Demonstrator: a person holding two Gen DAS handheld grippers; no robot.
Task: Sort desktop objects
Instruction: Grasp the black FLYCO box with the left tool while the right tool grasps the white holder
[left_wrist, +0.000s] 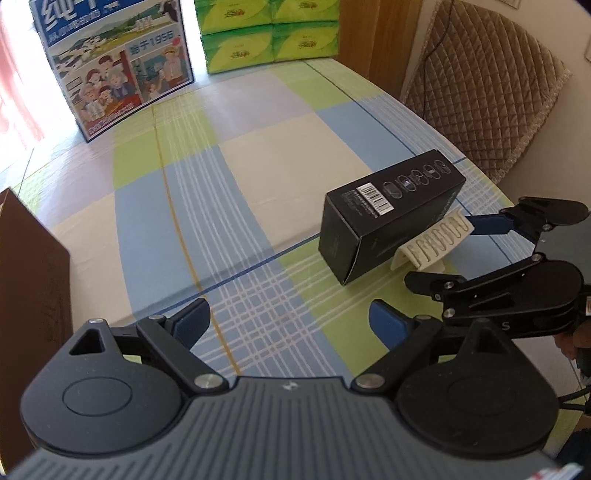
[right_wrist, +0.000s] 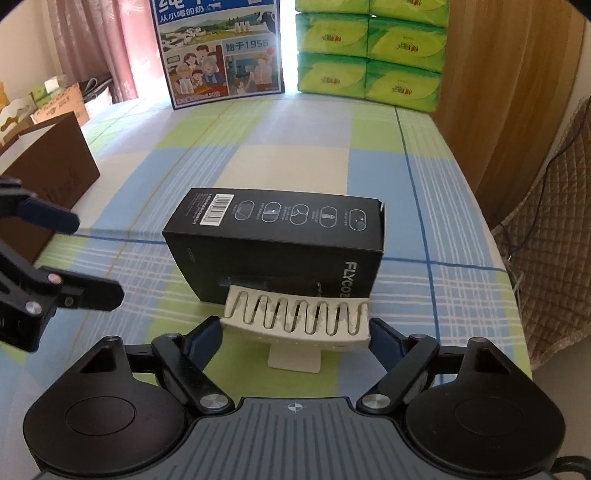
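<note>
White plastic, slotted in a wavy pattern, made up the small rack (right_wrist: 295, 317) that lay on the checked cloth of the table (right_wrist: 280, 147), leaning against the long side of a black box (right_wrist: 273, 243) marked FLYCO. The right gripper (right_wrist: 295, 334) straddled the rack with its blue fingers (right_wrist: 384, 341) at either end, seemingly just touching it; whether they had any real bite could not be told, so I judged it released or barely closing. The left gripper (left_wrist: 288, 321) hovered spread wide over bare cloth, well apart from the box and holding nothing.

The step in hand looked like taking up the rack. To do it well, the right gripper should close squarely on the rack's short ends, low enough to catch the solid rim and not the thin ribs, then lift straight up so the box is not dragged or toppled. A brown box (right_wrist: 48, 173) stood at the left edge, a likely bin. Beyond stood a milk carton (right_wrist: 221, 51) and green tissue packs (right_wrist: 369, 51).
</note>
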